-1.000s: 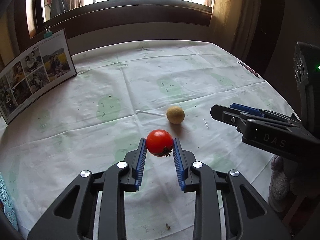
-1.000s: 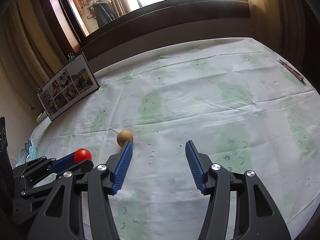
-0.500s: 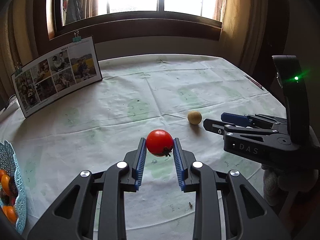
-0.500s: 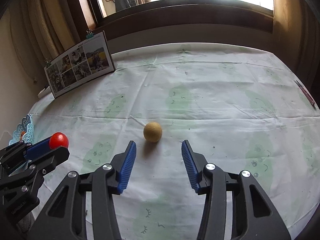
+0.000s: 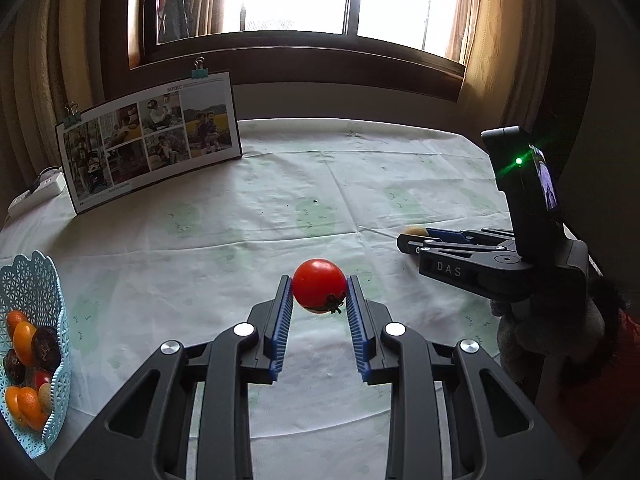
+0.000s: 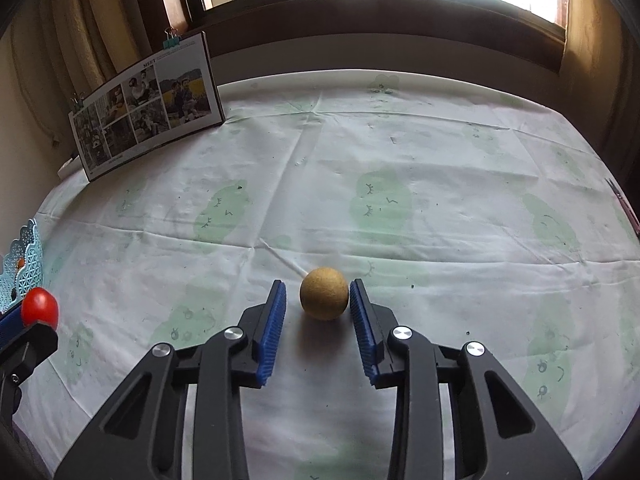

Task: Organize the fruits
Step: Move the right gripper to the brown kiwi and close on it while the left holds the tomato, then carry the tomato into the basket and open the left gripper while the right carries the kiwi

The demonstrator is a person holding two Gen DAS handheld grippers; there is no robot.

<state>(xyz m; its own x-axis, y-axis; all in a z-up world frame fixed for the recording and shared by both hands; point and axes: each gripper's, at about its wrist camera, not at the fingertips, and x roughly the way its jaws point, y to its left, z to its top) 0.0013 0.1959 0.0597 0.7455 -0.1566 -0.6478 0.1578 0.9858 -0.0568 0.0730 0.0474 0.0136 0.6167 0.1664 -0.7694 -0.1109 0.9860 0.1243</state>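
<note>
Left wrist view: left gripper (image 5: 319,292) is closed on the red tomato (image 5: 319,291), both blue pads pressed to its flanks, stem end turned down and toward the camera; the fruit is carried clear of the tablecloth (image 5: 248,220). The light-blue basket (image 5: 38,280) stands at the left edge of the table, already holding orange and dark fruits, well apart from the tomato. A photo board (image 5: 150,138) leans at the far left of the table. The right gripper (image 5: 416,240) shows side-on at right, low at the cloth, with a sliver of the tan round fruit (image 5: 415,231) at its tips. Right wrist view: the right gripper (image 6: 318,300) straddles the tan round fruit (image 6: 324,293), which sits on the cloth between the fingers; the jaws stand partly open, the right pad touching or just beside the fruit, a visible gap at the left pad, so no grip yet. The tomato (image 6: 39,307) and the basket rim (image 6: 24,256) appear at the far left. Judgement: two steps run together, tomato in transit and tan fruit at the pre-grasp stage. Next move likely calls for closing the right jaws evenly so the ball does not roll out leftward, and carrying the tomato left over the basket rim before release.
</note>
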